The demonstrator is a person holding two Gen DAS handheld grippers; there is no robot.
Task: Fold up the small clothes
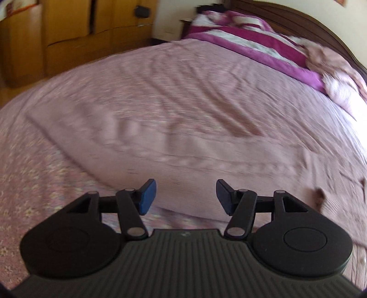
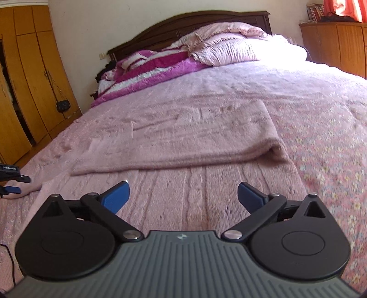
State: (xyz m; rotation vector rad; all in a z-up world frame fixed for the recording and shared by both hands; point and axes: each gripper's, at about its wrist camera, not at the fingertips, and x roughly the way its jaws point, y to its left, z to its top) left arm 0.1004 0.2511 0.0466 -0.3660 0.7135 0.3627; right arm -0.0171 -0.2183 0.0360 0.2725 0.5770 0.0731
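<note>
— What fills the room?
— A bed (image 2: pixel 309 114) under a pink floral cover, wooden wardrobes (image 2: pixel 27 80) beside it, a dark headboard (image 2: pixel 183 20).
— And the garment?
— A pink knit (image 2: pixel 183 142), partly folded, lies mid-bed. Both grippers, left (image 1: pixel 186 197) and right (image 2: pixel 183 197), gape empty above it.

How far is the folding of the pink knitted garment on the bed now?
Done: the pink knitted garment lies on the bed cover with one part folded over itself, its doubled edge near the front. In hand: nothing; the left gripper and right gripper are both open and empty above it. Left: probably further folds, and the loose part at the left looks unfolded.
</note>
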